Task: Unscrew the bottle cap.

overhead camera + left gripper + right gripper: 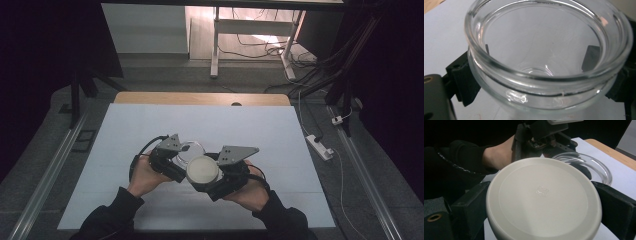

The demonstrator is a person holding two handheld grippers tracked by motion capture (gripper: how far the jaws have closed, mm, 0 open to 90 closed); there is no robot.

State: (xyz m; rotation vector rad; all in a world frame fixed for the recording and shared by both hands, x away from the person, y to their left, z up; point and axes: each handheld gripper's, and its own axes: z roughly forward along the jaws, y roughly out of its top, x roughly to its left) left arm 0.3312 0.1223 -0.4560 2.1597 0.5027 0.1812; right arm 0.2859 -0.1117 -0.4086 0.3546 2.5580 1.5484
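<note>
High view shows my left gripper (184, 151) clamping the jar (191, 150), right gripper (207, 176) clamping the lid (203, 169) at its five o'clock; I'd level it first.

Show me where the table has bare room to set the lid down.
Bare white sheet lies between the grippers and the far wooden edge, and out to both side edges. It is crowded at the near middle, where the left gripper clamps the glass jar and the right gripper clamps the white lid.
</note>
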